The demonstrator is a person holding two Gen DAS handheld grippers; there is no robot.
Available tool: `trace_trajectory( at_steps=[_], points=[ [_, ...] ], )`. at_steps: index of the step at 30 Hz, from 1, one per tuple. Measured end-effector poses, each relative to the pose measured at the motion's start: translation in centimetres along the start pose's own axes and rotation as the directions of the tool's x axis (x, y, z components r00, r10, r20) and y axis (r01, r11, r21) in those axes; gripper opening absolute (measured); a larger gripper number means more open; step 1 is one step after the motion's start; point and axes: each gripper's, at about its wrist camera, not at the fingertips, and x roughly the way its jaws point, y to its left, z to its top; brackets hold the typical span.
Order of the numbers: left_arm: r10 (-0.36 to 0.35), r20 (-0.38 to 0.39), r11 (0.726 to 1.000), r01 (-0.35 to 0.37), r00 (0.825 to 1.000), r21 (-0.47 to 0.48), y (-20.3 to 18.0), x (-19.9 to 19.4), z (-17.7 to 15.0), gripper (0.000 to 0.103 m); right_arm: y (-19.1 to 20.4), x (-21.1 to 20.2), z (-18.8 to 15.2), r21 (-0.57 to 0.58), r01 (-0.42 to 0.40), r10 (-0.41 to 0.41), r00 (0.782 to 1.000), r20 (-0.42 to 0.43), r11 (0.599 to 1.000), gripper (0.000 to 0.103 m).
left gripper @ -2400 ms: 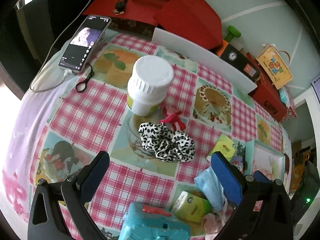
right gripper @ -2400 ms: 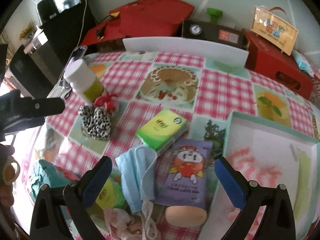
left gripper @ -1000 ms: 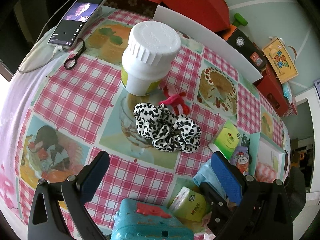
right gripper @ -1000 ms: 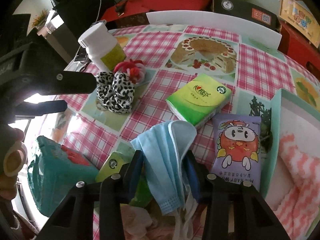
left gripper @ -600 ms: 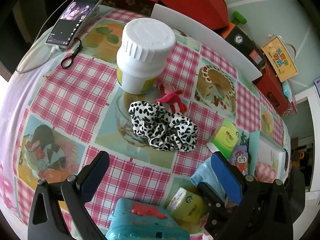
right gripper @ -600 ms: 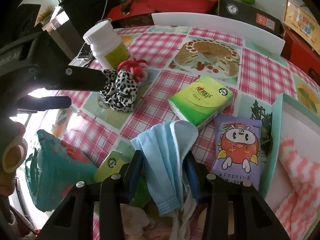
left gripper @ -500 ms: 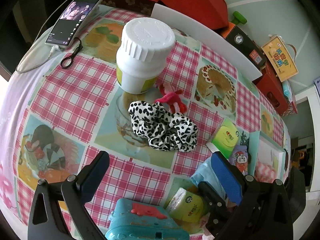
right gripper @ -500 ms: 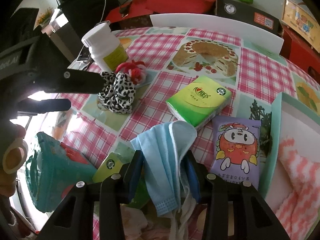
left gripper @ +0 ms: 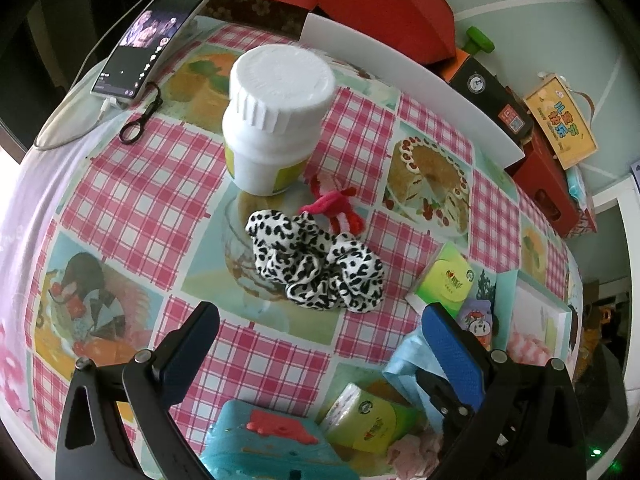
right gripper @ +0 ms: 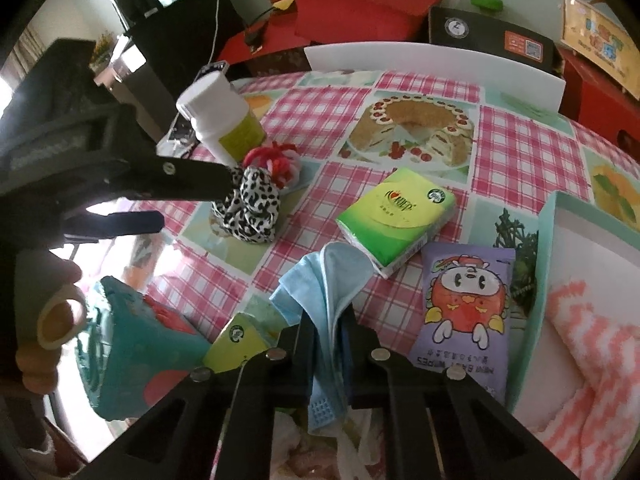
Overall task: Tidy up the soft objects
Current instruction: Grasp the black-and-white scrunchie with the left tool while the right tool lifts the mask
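Since 2.4 s ago your right gripper (right gripper: 329, 334) has gone from wide open to clamped on the blue face mask (right gripper: 326, 280), and it now holds the mask pinched between its jaws, the cloth bunched up above the table with its lower edge hanging down past the fingers. Your left gripper (left gripper: 320, 344) has moved closer in, fingers spread wide, nothing between them, hovering just short of the leopard scrunchie (left gripper: 316, 266). That scrunchie lies on the checked tablecloth (left gripper: 132, 184), touching a red scrunchie (left gripper: 334, 206) behind it; both sit just beside the white bottle (left gripper: 276, 116), which stands upright. Green tissue pack (right gripper: 396, 216) lies flat near the middle, the mask's top edge overlapping its near corner. Purple wipes packet (right gripper: 464, 316) lies just beside it, its right edge against the wall of the teal tray (right gripper: 542, 264). Pink-and-white fuzzy cloth (right gripper: 592, 344) lies inside that tray. Teal toy (right gripper: 132, 344) and a second green pack (right gripper: 236, 342) sit at the near edge, below your left gripper. Phone (left gripper: 152, 44) lies at the far left corner, screen lit, cable plugged in. White board (right gripper: 432, 68) stands upright along the far table edge; red bags (right gripper: 352, 4) and a black box (right gripper: 492, 36) sit behind it against the wall.
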Motion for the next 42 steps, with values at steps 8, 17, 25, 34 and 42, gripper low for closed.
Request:
trace_trajectory(
  at_steps=[8,17,25,34,42],
  points=[
    [0.033,0.037,0.999,-0.033,0.999,0.014,-2.0,-0.1,0.2,0.1,-1.7,-3.3,0.7,0.043,-0.029,0.025,0.995,0.097,0.999,0.011],
    [0.08,0.076,0.997,-0.081,0.994,0.014,-4.1,0.6,0.5,0.075,-4.9,-6.2,0.8,0.124,-0.011,-0.01,0.985,0.171,0.992,0.011],
    [0.126,0.052,0.992,-0.125,0.991,-0.026,-3.8,2.6,0.6,0.051,-6.1,-7.0,0.7,0.156,-0.028,-0.003,0.982,0.191,0.987,0.011],
    [0.16,0.063,0.987,-0.159,0.985,-0.024,-3.9,3.6,0.2,0.019,-6.3,-7.0,0.6,0.164,-0.032,0.0,0.982,0.189,0.986,0.011],
    [0.149,0.082,0.989,-0.148,0.985,-0.021,-4.0,3.1,0.1,0.015,-6.6,-6.8,0.5,0.179,-0.027,-0.005,0.984,0.18,0.983,0.011]
  ],
)
